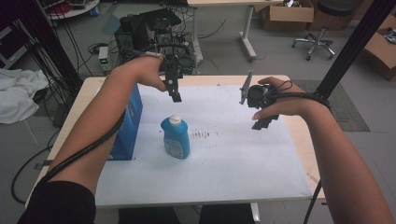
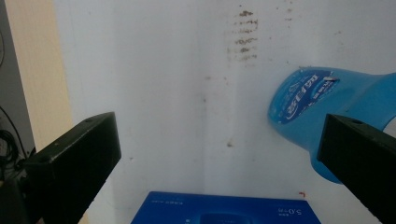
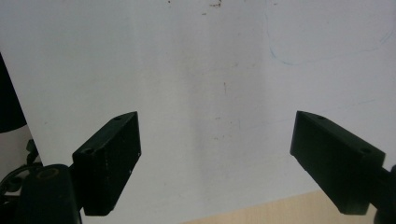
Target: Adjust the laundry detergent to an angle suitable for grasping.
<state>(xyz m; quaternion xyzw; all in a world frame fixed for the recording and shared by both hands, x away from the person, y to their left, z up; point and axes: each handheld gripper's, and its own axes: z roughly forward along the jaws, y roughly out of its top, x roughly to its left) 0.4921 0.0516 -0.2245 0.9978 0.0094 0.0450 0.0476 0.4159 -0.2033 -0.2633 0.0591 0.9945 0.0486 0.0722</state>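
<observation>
A blue bottle (image 1: 176,138) with a white cap stood upright on the white sheet (image 1: 233,158) covering the table (image 1: 299,130), left of centre. Just to its left stood a blue box (image 1: 128,126), apart from it. Brown smudges (image 1: 203,135) marked the sheet right of the bottle. The left gripper (image 1: 174,91) hung above the sheet beyond the bottle, jaws spread wide and empty, the bottle (image 2: 327,107) showing by one jaw. The right gripper (image 1: 261,112) hovered at the right, jaws likewise released, holding nothing

Blue bottle (image 1: 175,138) and blue box (image 1: 127,125) crowd sheet's left; right half (image 1: 252,158) open.
</observation>
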